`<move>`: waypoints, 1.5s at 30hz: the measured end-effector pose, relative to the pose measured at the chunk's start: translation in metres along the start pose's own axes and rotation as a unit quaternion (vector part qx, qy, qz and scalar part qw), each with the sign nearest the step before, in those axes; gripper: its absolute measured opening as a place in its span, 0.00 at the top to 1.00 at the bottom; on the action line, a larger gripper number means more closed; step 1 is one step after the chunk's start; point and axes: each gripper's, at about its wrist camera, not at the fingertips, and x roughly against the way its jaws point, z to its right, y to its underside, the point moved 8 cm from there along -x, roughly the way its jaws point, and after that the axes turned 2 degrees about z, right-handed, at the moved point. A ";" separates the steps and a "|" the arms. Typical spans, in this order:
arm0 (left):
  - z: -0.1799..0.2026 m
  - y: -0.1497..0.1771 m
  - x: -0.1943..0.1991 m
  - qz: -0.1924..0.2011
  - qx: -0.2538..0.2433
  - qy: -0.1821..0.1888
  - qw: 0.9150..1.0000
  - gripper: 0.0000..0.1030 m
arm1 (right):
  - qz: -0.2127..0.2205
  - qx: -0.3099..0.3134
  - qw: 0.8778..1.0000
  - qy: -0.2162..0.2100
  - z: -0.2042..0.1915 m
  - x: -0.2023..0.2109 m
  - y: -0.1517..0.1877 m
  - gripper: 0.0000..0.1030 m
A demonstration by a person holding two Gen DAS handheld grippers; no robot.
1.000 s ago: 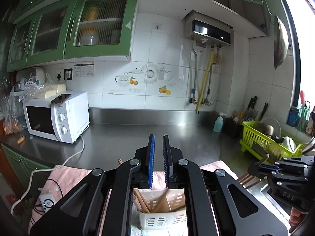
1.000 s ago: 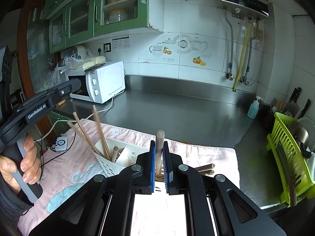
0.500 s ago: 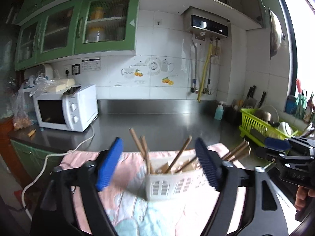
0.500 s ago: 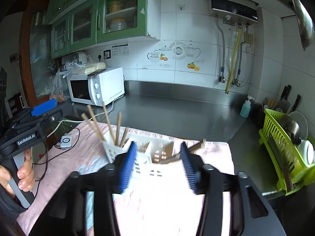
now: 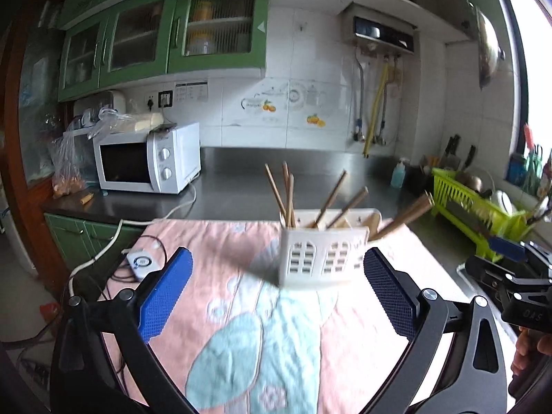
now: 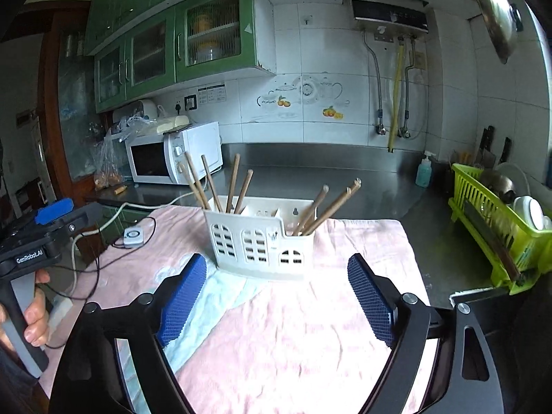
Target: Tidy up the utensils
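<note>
On the pink cloth (image 6: pixel 310 327) stands the caddy (image 6: pixel 262 245), chopsticks (image 6: pixel 238 183) upright inside; left gripper (image 5: pixel 276 296) and right gripper (image 6: pixel 276 296) both empty, jaws opening. Sorting looks finished; next, probably check for strays

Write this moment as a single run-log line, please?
left gripper: jaws opening, nothing between | right gripper: jaws opening, nothing between | chopsticks: standing in white holder | holder: on pink cloth

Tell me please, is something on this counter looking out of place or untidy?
Nothing is spilled or broken. The chopsticks stand in the white holder on the pink cloth, leaning different ways; only a small brown piece lies loose beside the microwave.
</note>
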 end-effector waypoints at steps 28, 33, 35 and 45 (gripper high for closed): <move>0.010 0.038 0.048 0.000 -0.004 0.000 1.000 0.05 | 0.036 0.041 0.998 0.042 -0.024 0.041 0.033 0.10; 0.012 0.031 0.029 0.010 -0.013 -0.002 1.000 0.05 | 0.043 0.046 0.997 0.037 -0.025 0.023 0.025 0.09; 0.012 0.029 0.020 0.012 -0.012 0.000 1.000 0.05 | 0.045 0.047 0.997 0.037 -0.025 0.014 0.023 0.09; 0.009 0.019 -0.010 0.041 -0.015 0.009 0.999 0.05 | 0.046 0.027 0.998 0.037 -0.017 -0.024 0.016 0.09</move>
